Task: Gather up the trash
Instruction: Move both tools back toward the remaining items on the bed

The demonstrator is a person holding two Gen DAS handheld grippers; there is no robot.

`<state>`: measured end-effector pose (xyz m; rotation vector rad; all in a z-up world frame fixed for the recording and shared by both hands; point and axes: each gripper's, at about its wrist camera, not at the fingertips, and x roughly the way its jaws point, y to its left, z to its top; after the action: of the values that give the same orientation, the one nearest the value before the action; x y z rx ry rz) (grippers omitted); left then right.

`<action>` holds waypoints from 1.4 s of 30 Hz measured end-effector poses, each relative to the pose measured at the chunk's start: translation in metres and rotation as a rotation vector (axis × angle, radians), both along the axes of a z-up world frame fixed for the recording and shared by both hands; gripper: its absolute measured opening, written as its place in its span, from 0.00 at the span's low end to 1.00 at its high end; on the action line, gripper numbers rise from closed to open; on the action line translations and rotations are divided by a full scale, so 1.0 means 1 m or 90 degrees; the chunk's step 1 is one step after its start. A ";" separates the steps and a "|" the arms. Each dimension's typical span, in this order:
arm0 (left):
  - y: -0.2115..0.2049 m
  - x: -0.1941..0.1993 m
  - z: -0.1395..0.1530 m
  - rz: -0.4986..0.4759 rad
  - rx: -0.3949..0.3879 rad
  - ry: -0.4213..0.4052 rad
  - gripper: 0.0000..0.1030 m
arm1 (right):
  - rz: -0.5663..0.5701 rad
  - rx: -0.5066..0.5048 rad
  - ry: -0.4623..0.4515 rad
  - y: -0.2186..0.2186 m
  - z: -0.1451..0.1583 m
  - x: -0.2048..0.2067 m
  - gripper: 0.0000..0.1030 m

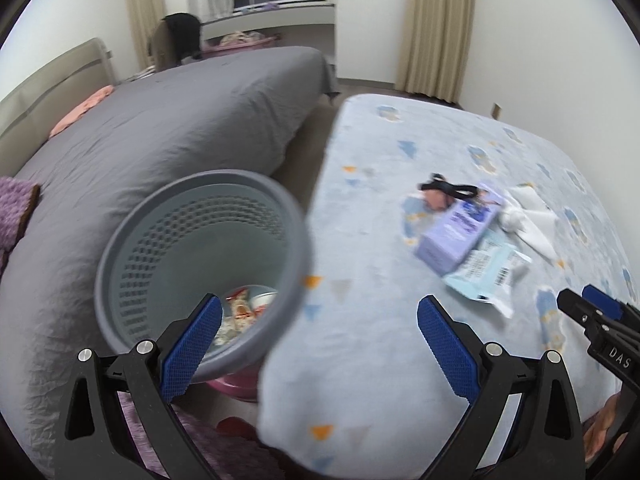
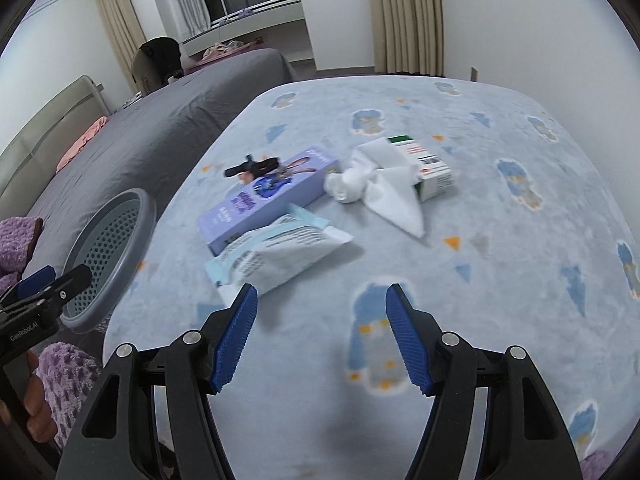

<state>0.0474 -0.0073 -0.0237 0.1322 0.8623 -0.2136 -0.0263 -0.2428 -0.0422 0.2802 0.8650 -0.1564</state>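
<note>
Sitting at left between the beds, the grey mesh wastebasket [image 2: 108, 256] is holding wrappers; the left gripper [image 1: 320, 344] is gaping empty. Rightward, a purple box [image 2: 264, 200], wipes packet [image 2: 276, 256] and crumpled tissue [image 2: 372, 188] are lying on the blue blanket [image 2: 500, 240], the right gripper [image 2: 320, 336] hovering half-open, empty.

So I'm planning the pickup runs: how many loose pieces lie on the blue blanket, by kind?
Cardboard boxes: 2, the purple box and the green-and-white box
Plastic wrappers: 1, the pale blue wrapper
Tissues: 1, the white tissue
Black clips: 1, the black clip
Total: 5
</note>
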 end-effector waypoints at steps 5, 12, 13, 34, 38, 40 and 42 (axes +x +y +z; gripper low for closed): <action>-0.037 0.002 -0.009 -0.046 -0.005 0.015 0.93 | -0.039 -0.002 0.009 -0.030 -0.007 -0.015 0.62; -0.080 0.006 -0.034 -0.080 0.013 0.045 0.93 | -0.066 0.028 0.008 -0.058 -0.021 -0.023 0.62; -0.085 0.007 -0.036 -0.084 0.016 0.048 0.93 | -0.065 0.029 0.008 -0.059 -0.022 -0.023 0.62; -0.140 0.017 -0.073 -0.148 0.028 0.078 0.93 | -0.087 0.087 0.008 -0.091 -0.042 -0.024 0.62; -0.149 0.011 -0.071 -0.162 0.029 0.078 0.93 | -0.091 0.090 0.005 -0.094 -0.042 -0.026 0.62; -0.152 0.009 -0.071 -0.171 0.026 0.080 0.93 | -0.094 0.092 0.002 -0.096 -0.042 -0.027 0.62; -0.155 0.007 -0.070 -0.177 0.028 0.081 0.93 | -0.098 0.092 0.001 -0.098 -0.041 -0.028 0.62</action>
<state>0.0543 -0.1622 -0.0941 0.2820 0.9742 -0.4677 -0.0548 -0.3405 -0.0837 0.4820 0.8570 -0.2373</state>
